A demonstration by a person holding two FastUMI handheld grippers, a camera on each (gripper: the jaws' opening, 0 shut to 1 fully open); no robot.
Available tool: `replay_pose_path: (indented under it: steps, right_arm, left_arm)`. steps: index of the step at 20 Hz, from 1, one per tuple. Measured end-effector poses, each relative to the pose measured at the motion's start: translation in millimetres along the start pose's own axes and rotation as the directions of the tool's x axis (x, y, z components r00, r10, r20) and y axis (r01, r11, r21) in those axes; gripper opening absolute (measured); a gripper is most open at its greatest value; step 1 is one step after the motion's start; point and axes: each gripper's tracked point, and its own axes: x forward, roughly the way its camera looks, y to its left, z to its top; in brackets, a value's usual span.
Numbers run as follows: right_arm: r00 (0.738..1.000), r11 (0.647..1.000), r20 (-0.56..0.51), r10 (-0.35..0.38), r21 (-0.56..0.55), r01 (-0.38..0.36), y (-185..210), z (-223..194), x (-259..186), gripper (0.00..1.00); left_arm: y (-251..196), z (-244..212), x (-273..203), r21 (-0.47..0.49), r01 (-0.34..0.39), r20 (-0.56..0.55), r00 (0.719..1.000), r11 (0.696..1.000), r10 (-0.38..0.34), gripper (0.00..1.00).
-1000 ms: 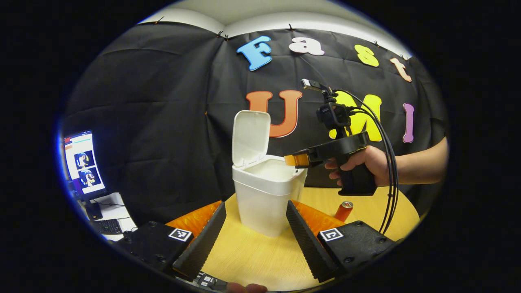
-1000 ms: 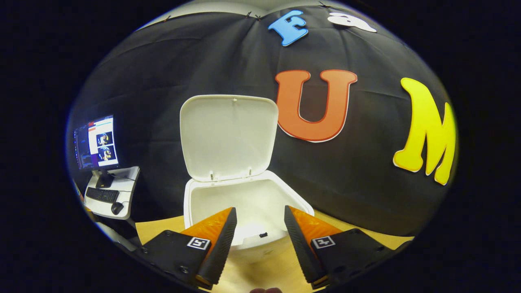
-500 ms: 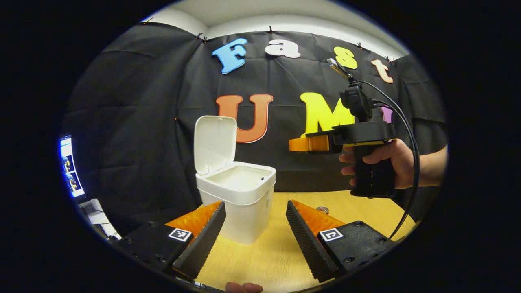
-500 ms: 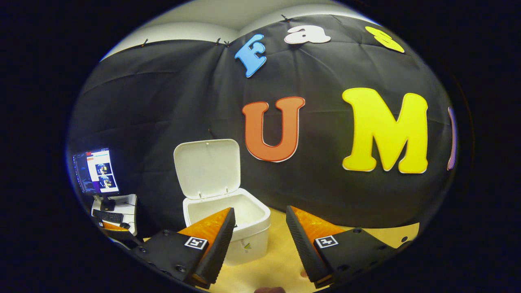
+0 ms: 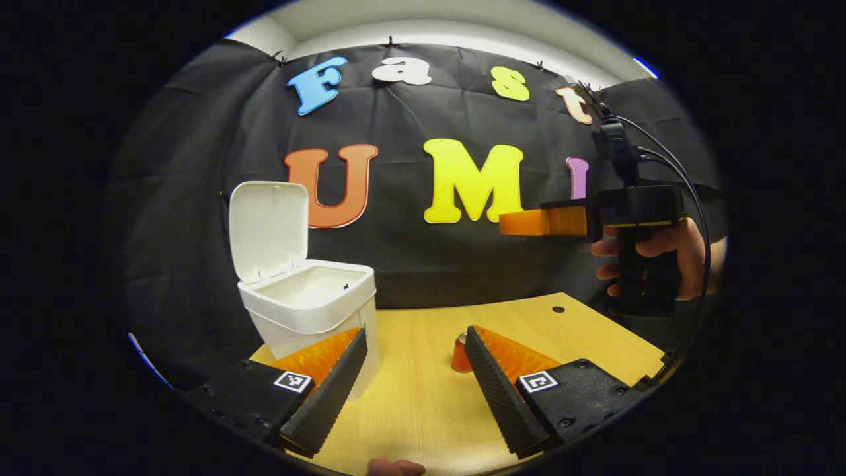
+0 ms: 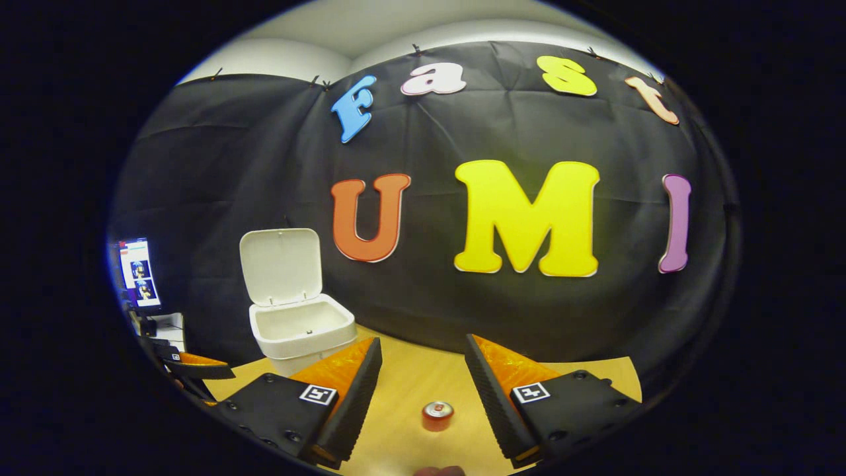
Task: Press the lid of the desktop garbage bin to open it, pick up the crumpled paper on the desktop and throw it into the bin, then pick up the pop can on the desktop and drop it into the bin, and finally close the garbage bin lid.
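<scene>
The white desktop bin (image 5: 310, 314) stands at the table's left with its lid (image 5: 268, 228) swung upright; it shows again as the bin (image 6: 301, 330) in the right gripper view. A red pop can (image 5: 460, 354) stands upright on the wood table, partly behind my left gripper's right finger. From above, the can (image 6: 437, 416) lies between my right gripper's fingers but well below them. My left gripper (image 5: 415, 383) is open and empty, low over the table. My right gripper (image 6: 420, 390) is open and empty; a hand holds this right gripper (image 5: 529, 223) high at the right.
The wood table (image 5: 423, 396) has a small round hole (image 5: 558, 309) near its back right. A monitor (image 6: 137, 272) and desk sit far left beyond the table. Black cloth wall closes the back.
Both grippers have swung to the right, away from the bin. The right gripper has left the bin's opening, and the can has come into sight under it. Both stay open.
</scene>
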Motion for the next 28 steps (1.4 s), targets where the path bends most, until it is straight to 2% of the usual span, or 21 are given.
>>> replay_pose_path:
  steps: [4, 6, 12, 16, 24, 28]
  right_arm:
    - [0.994, 0.994, -0.024, -0.105, 0.024, 0.106, -51.6, -17.7, -34.0, 0.81]
    - [0.987, 0.988, -0.045, -0.154, 0.023, 0.155, -73.2, -29.9, -52.6, 0.81]
    - [0.954, 0.958, -0.107, -0.280, 0.032, 0.285, -129.8, -58.6, -93.6, 0.81]
    - [0.931, 0.941, -0.146, -0.336, 0.003, 0.340, -157.5, -74.7, -115.6, 0.81]
    - [0.893, 0.919, -0.234, -0.385, -0.007, 0.395, -187.3, -110.5, -135.7, 0.81]
    - [0.883, 0.923, -0.282, -0.374, -0.022, 0.384, -188.8, -132.4, -135.8, 0.81]
  left_arm:
    - [-29.0, -18.7, 16.5, -0.015, 0.072, -0.023, 0.997, 0.997, -0.072, 0.98]
    - [-40.5, -30.7, 23.5, -0.011, 0.084, -0.036, 0.996, 0.996, -0.084, 0.98]
    - [-68.4, -74.0, 59.7, 0.006, 0.094, -0.085, 0.992, 0.996, -0.093, 0.98]
    - [-76.4, -104.9, 94.7, 0.010, 0.065, -0.112, 0.992, 0.998, -0.063, 0.99]
    - [-88.1, -150.3, 165.6, -0.012, 0.002, -0.155, 0.988, 1.000, -0.004, 0.99]
    - [-88.5, -182.0, 193.1, -0.011, -0.023, -0.205, 0.979, 1.000, 0.021, 0.99]
